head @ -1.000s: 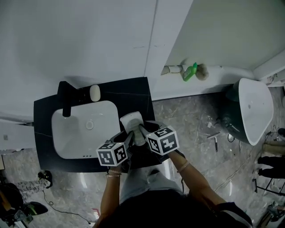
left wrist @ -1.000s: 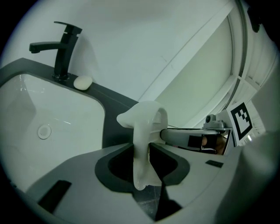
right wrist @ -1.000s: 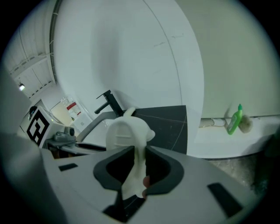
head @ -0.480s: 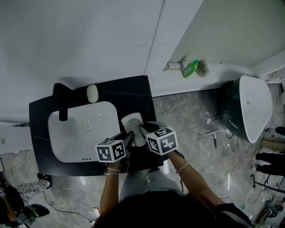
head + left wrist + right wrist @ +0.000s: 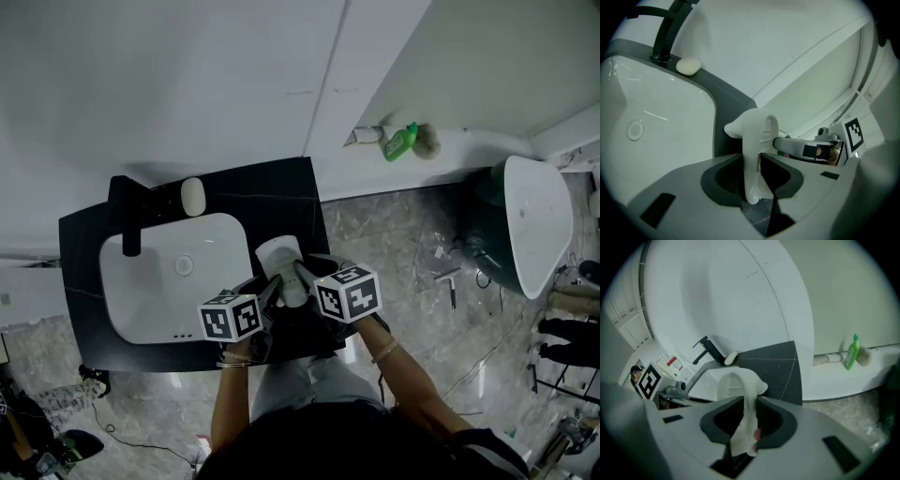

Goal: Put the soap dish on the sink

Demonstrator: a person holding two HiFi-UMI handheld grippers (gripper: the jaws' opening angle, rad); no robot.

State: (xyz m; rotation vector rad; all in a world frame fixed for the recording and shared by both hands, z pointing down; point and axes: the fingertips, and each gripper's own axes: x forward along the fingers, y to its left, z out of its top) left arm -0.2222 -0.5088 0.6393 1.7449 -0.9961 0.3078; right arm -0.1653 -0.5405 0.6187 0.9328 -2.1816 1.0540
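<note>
- Left gripper (image 5: 271, 292): the jaws are clamped on the soap dish (image 5: 279, 259). In the left gripper view the white shell fills the gap between the pads.
- Right gripper (image 5: 302, 277): it is likewise closed on the same dish, pinching the opposite side. Each gripper shows in the other's view, just beside it.
- Soap dish: white, smooth and thin-walled, it is carried on edge by both grippers, just right of the basin (image 5: 155, 286) and over the counter (image 5: 277, 202). No view shows whether it touches the counter.
- Risk, uneven release: if one gripper lets go before the dish lies flat, the other would probably act as a pivot, and the dish could tip and clatter down.
- Risk, slip: the hold is on slick, curved plastic, so a loose or twisted grip may let the dish slide. It might then drop left into the basin, or off the counter's near or right edge to the floor (image 5: 403, 262).
- Surface: the counter is dark, flat and stone-like, framing the white basin. There is bare room to the right of the basin.
- Behind the basin: a black tap (image 5: 128, 225) with a pale bar of soap (image 5: 193, 196) beside it.
- Room: a plain white wall (image 5: 187, 84) rises beyond the basin. A grey marbled floor lies to the basin's right, and far right of it a green bottle (image 5: 400, 144) rests on a low ledge.
</note>
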